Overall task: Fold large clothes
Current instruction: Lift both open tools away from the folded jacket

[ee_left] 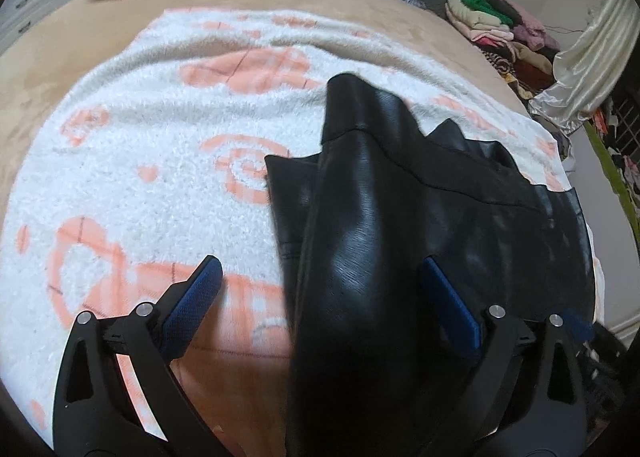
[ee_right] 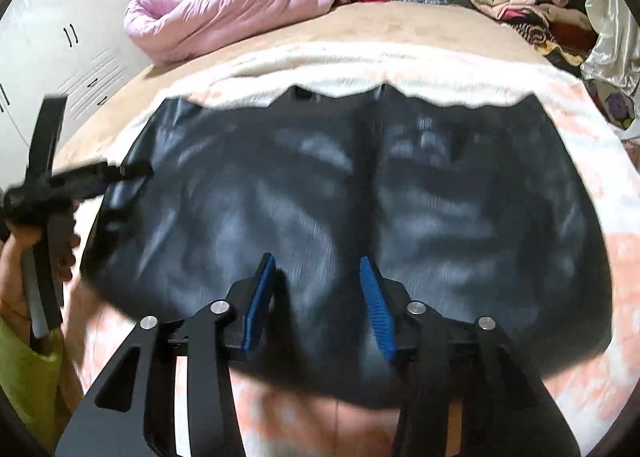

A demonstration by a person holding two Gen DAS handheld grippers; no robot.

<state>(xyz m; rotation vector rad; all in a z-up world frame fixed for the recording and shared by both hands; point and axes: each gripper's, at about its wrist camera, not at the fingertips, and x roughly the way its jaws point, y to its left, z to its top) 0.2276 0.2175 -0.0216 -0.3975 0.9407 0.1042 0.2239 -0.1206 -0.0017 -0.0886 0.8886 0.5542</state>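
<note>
Patterned blanket (ee_right: 600, 217) under unlabelled black leather garment (ee_right: 320, 185)

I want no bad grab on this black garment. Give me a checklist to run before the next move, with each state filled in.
1. Black garment lies on the white-and-pink blanket: ok.
2. Left hand-held gripper open: ok.
3. Folded-over part between the left pads, unpinched: ok.
4. Right hand-held gripper gripping fabric: cannot tell, picture blurred.
5. Garment smooth: not ok, waist edge wavy.
</note>
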